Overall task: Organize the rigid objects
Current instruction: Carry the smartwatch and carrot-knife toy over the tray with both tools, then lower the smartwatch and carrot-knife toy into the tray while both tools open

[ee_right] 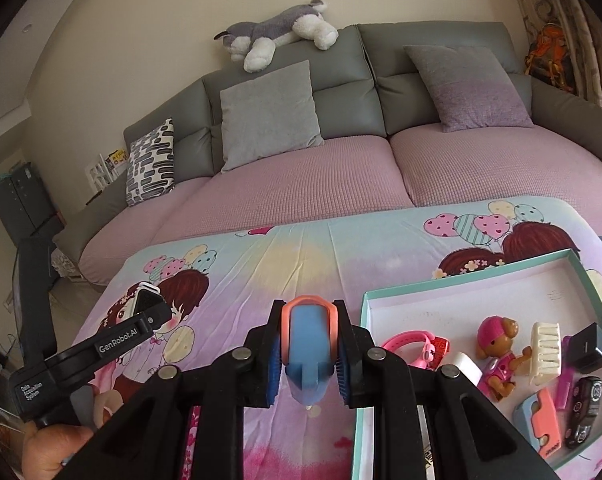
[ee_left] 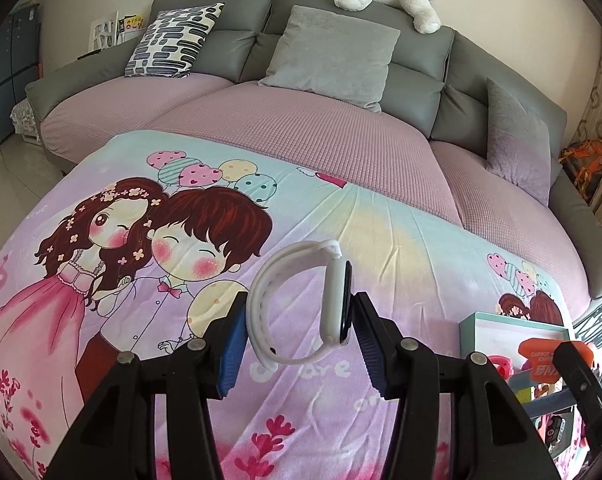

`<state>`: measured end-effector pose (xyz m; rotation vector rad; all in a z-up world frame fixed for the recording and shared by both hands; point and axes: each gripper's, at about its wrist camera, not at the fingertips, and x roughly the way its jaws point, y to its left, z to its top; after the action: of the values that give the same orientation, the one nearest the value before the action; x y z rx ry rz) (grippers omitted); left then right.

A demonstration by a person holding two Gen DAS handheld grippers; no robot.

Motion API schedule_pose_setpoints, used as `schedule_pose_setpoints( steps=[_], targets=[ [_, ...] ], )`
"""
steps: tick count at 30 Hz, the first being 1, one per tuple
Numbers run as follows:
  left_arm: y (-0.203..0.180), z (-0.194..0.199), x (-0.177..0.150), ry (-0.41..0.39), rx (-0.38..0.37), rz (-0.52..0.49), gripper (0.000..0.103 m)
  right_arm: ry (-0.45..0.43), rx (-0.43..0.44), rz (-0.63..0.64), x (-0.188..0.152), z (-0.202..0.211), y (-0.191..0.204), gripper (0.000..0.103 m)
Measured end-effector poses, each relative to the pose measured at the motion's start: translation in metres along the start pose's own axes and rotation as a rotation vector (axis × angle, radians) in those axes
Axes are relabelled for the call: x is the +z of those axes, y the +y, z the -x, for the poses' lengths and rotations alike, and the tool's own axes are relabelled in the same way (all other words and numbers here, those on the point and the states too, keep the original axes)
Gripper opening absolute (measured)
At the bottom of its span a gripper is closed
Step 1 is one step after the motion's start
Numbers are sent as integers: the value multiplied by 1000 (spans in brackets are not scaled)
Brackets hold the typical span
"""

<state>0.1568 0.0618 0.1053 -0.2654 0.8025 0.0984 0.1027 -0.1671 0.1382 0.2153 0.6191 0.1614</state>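
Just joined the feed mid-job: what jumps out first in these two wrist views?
Each claw is loaded: the left claw grips a white smartwatch above the cartoon blanket, and the right claw is shut on a blue and coral toy. To its right lies the teal box of small toys. Behind, a plush husky sprawls atop the grey sofa.

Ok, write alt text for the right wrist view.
The right gripper clamps a blue-and-orange toy above a cartoon-print blanket. A teal box of small toys sits at right; a grey sofa stands behind.
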Motion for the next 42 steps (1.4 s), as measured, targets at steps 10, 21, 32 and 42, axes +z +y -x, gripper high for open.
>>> schedule_pose_setpoints(
  steps=[10, 21, 32, 42],
  targets=[
    [-55, 13, -4, -11, -87, -123, 53, -73, -146, -86, 13, 41, -58, 23],
    [-146, 12, -37, 61, -230, -343, 53, -103, -308, -205, 13, 70, -123, 24],
    [-199, 6, -73, 126, -259, -506, 53, -59, -313, -264, 5, 66, -152, 24],
    [-209, -13, -91, 196, -215, -545, 53, 39, -251, -227, -6, 33, -147, 24]
  ],
)
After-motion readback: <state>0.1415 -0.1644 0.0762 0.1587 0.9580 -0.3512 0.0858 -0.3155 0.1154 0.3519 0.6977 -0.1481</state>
